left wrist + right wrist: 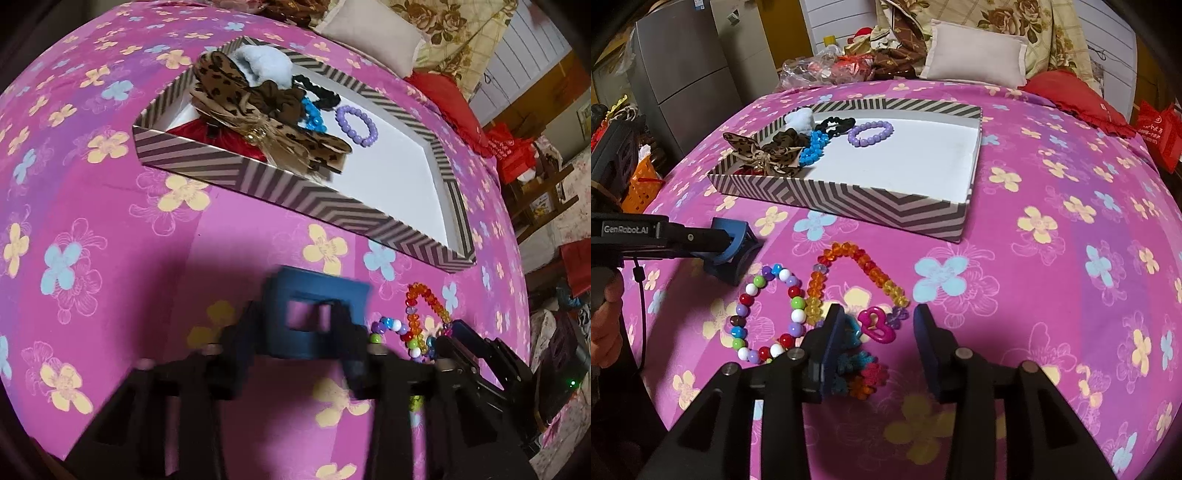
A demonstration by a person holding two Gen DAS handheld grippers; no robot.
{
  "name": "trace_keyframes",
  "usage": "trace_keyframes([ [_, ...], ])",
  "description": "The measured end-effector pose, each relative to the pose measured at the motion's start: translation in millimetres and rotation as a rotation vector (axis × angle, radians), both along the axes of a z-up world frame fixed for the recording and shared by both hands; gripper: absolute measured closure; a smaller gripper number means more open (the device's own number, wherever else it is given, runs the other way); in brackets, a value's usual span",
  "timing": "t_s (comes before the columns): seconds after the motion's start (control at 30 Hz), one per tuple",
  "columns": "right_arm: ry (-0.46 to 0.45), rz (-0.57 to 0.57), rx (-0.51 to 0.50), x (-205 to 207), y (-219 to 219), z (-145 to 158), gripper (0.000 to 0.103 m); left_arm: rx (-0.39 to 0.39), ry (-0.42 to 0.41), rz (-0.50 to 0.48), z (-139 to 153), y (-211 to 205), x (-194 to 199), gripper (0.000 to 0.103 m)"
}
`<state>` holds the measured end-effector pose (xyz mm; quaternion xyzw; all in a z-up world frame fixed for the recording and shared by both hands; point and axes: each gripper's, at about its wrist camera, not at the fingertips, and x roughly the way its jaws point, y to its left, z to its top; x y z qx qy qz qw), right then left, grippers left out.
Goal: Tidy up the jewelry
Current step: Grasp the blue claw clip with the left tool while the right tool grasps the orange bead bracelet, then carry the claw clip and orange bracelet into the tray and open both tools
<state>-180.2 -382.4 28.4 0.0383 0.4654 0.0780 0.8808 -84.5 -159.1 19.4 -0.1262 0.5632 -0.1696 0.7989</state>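
Note:
A striped shallow box [886, 206] lies on the pink flowered bedspread. It holds a purple bead bracelet [870, 133], blue beads [812, 147] and a leopard bow [764, 151] at its left end. In front of the box lie an orange bead bracelet [857, 262], a multicolour bead bracelet [768, 314], a pink heart piece [875, 325] and a teal and pink knitted piece [857, 365]. My right gripper [879, 312] is open, straddling the heart piece and the orange bracelet's near end. My left gripper [310, 317] hovers left of the beads, slightly open, with only fabric between its fingers.
A beige pillow [975, 59] and a red cushion [1071, 96] lie at the bed's far end, with plastic bags [827, 66] beside them. An orange basket [642, 181] stands off the bed's left edge. A hand [605, 325] holds the left gripper's handle.

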Motion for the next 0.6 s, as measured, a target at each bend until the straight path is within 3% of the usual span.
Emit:
trace_keyframes([
  [0.17, 0.001, -0.001, 0.001, 0.6, -0.2, 0.0, 0.062, -0.057, 0.008, 0.016, -0.3, 11.4, 3.0, 0.085],
  [0.33, 0.002, -0.010, 0.013, 1.3, -1.4, 0.0, 0.063, -0.064, 0.006, 0.013, 2.7, 16.4, 1.7, 0.087],
  [0.43, 0.002, -0.016, -0.004, 1.2, -2.3, -0.3, 0.081, -0.068, -0.007, 0.011, 7.2, 18.8, -0.8, 0.087],
  [0.6, -0.012, -0.009, 0.008, -1.0, -4.6, 5.8, 0.088, -0.081, -0.025, 0.008, 20.2, 22.6, -1.8, 0.088],
])
